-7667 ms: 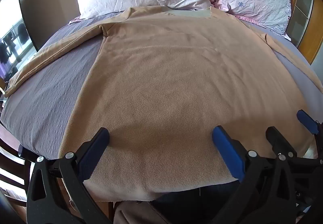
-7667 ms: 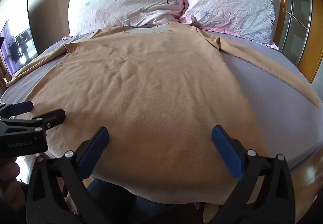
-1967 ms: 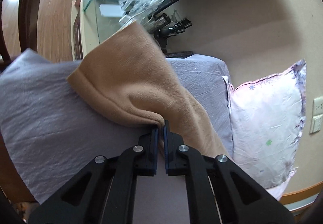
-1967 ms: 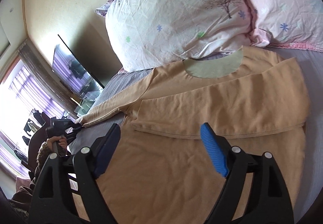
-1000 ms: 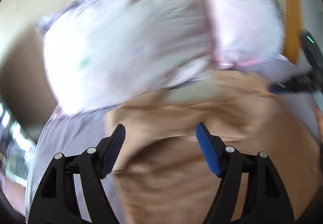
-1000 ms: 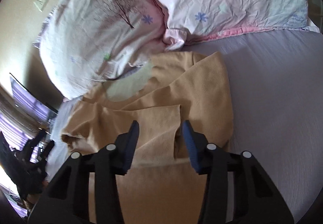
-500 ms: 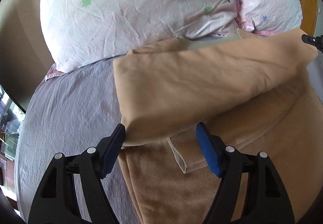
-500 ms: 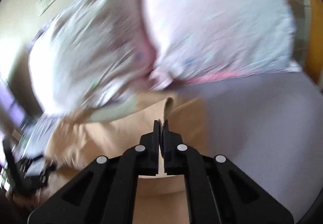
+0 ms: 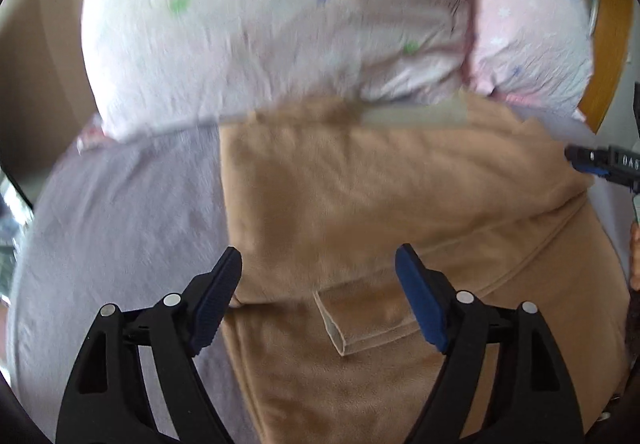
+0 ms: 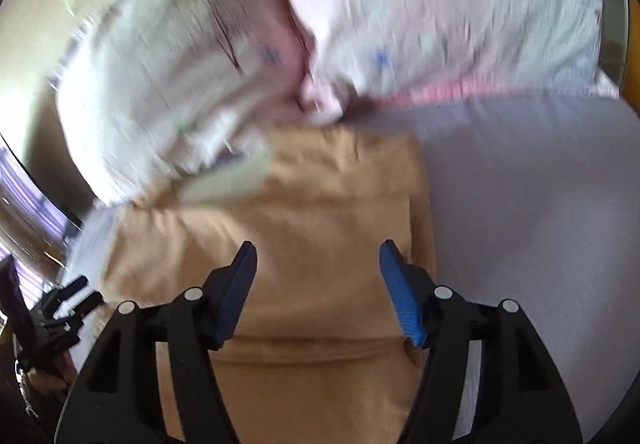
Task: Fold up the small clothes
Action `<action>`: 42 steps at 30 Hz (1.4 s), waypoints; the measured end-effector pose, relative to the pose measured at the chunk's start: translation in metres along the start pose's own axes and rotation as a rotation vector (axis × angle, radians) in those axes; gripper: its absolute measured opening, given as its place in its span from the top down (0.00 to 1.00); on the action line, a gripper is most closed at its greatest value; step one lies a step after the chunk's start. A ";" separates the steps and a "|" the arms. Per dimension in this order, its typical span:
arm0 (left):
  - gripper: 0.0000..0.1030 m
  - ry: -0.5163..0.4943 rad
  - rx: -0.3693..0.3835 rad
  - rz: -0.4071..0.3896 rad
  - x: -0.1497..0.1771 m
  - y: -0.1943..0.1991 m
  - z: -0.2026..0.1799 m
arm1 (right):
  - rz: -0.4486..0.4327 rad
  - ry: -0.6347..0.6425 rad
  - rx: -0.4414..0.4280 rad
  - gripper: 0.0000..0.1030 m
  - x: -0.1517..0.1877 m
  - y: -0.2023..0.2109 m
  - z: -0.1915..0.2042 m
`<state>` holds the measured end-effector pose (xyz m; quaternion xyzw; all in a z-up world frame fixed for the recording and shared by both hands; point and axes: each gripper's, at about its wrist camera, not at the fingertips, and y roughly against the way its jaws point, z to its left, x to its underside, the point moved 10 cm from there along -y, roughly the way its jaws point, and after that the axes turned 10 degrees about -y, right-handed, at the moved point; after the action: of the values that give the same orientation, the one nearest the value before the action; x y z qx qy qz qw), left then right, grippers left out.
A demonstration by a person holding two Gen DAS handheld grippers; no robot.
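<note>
A tan long-sleeved shirt lies on the grey bed sheet with its collar toward the pillows. Both sleeves are folded in across the chest, and one cuff lies on top. My left gripper is open and empty, hovering over the shirt's lower left part. My right gripper is open and empty above the shirt near its right folded edge. Each gripper's tip shows at the edge of the other's view. Both views are motion-blurred.
Two floral pillows lie at the head of the bed behind the collar. Bare grey sheet stretches to the shirt's right. A wooden frame stands at the far right.
My right gripper, shut on the shirt's right shoulder edge half a second ago, has let go and opened. The left sleeve now lies flat across the chest. My left gripper stays open.
</note>
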<state>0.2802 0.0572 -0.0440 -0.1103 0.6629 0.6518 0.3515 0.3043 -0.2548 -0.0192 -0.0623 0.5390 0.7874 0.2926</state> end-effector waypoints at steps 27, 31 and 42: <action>0.19 0.190 0.631 -0.111 0.240 0.152 -0.031 | 0.280 -0.046 -0.426 0.07 0.254 0.170 -0.113; 0.19 0.200 0.651 -0.059 0.232 0.123 -0.046 | 0.308 -0.079 -0.509 0.07 0.255 0.143 -0.101; 0.97 0.452 0.860 -0.109 0.205 0.137 -0.041 | 0.251 0.014 -0.727 0.94 0.235 0.177 -0.050</action>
<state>0.0348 0.1002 -0.0658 -0.1283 0.9250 0.2595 0.2461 0.0071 -0.2506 0.0068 -0.1009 0.2301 0.9563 0.1493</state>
